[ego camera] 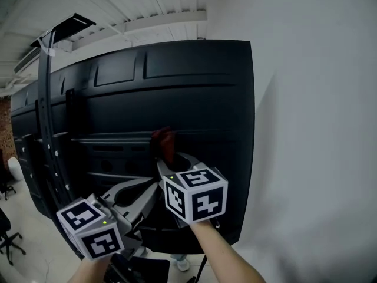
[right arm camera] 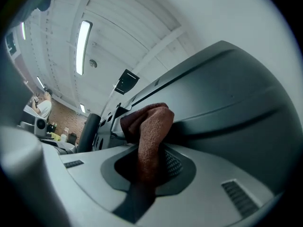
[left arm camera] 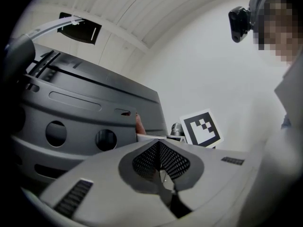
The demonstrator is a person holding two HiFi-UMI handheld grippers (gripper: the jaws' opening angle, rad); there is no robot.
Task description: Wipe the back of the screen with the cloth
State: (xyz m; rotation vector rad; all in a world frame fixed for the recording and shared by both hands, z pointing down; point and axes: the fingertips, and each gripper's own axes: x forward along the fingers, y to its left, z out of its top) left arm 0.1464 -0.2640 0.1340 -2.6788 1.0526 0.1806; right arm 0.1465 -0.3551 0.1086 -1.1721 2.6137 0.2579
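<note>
The big black back of the screen fills the head view, upright on a stand. A dark red cloth is pinched in my right gripper, which is shut on it, and the cloth presses against the panel near its middle. In the right gripper view the cloth bunches up between the jaws and touches the grey panel. My left gripper is lower left, shut with nothing in it, pointing at the lower panel with its round holes.
A black mounting post runs up the screen's left side. A white wall stands right of the screen. Office chairs and floor show at the lower left. A person's head-mounted camera appears in the left gripper view.
</note>
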